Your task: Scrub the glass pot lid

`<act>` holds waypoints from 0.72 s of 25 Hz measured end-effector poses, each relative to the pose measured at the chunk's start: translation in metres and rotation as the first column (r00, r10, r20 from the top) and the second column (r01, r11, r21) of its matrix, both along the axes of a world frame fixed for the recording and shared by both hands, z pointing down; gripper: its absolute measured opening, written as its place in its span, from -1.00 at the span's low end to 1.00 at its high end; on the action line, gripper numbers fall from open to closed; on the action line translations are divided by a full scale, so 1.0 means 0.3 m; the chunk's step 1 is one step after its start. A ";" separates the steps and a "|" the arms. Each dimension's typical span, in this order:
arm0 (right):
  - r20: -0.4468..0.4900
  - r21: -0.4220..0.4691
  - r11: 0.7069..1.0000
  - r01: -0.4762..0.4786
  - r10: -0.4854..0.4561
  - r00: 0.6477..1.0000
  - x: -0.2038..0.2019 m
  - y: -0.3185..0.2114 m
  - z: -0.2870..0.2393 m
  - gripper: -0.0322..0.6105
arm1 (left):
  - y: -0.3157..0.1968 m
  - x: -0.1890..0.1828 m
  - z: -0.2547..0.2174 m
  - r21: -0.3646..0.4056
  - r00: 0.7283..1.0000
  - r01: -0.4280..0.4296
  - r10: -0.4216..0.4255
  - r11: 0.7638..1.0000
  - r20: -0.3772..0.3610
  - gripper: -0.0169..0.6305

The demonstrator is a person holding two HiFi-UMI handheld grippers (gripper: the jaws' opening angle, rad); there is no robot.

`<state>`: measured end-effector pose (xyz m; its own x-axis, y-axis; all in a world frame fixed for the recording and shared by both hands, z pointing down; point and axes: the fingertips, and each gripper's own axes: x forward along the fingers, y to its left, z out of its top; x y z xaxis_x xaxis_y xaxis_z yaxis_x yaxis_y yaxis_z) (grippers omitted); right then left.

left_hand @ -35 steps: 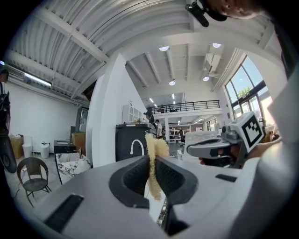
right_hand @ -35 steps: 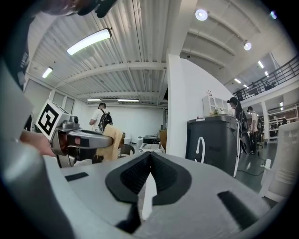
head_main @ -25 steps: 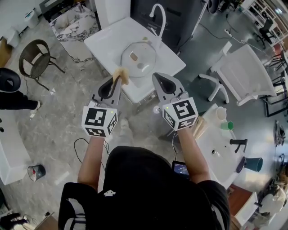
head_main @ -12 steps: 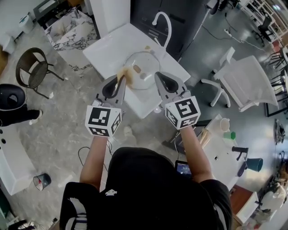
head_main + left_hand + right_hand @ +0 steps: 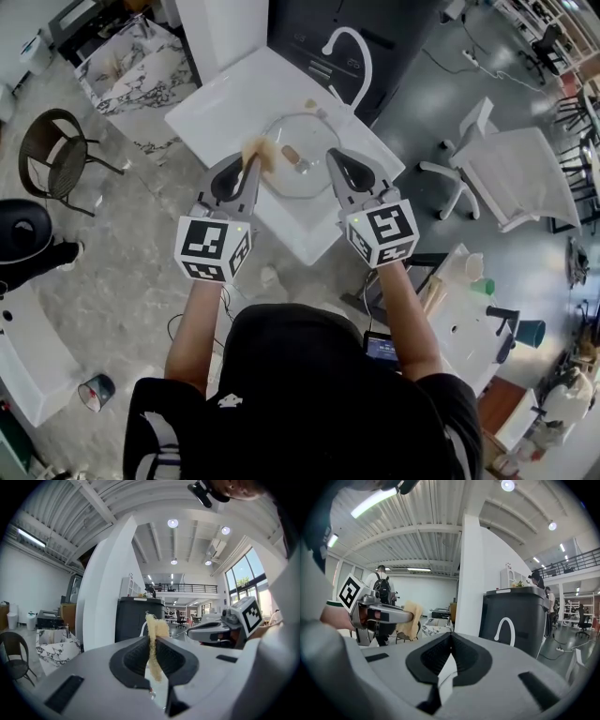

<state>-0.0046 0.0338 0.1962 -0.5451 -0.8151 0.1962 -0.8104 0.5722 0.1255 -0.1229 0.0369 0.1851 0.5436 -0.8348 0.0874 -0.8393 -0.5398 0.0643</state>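
- Squarely on the white table (image 5: 220, 98) lies the glass pot lid (image 5: 298, 155), flat, toward the table's near edge.
- The left gripper (image 5: 249, 167) is clenched on a yellowish scrub pad (image 5: 256, 150). The pad pokes out past the jaw tips, above the table's near-left part.
- The right gripper (image 5: 337, 161) has its jaws pressed together with nothing between them, above the table's near-right part.
- A white faucet (image 5: 352, 52) arches up at the table's far side.

The glass pot lid (image 5: 298, 155) is lying on the white surface (image 5: 225, 94). At its left edge the left hand-held gripper (image 5: 251, 167) is pinching a yellow sponge (image 5: 255, 150); the right hand-held gripper (image 5: 333, 157) is hovering at its right.
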 end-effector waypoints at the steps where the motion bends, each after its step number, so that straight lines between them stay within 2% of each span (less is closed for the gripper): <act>1: -0.001 -0.004 1.000 -0.008 0.008 1.000 -0.001 -0.017 0.005 -0.91 | -0.017 -0.010 0.008 -0.005 1.000 -0.003 0.003 1.000 -0.001 -0.88; 10: -0.047 -0.047 0.999 -0.018 0.016 0.999 -0.025 -0.090 0.094 -0.91 | -0.104 -0.050 0.107 -0.058 1.000 -0.017 0.016 0.998 -0.005 -0.88; 18: -0.085 -0.115 0.993 -0.006 -0.004 0.996 0.014 -0.157 0.214 -0.91 | -0.178 -0.012 0.191 -0.108 1.000 -0.024 0.025 0.994 0.011 -0.88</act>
<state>-0.0004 -0.0133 0.2604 -0.5219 -0.7848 0.3342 -0.8001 0.5862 0.1273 -0.1264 -0.0165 0.2424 0.5621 -0.8066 0.1830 -0.8270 -0.5507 0.1131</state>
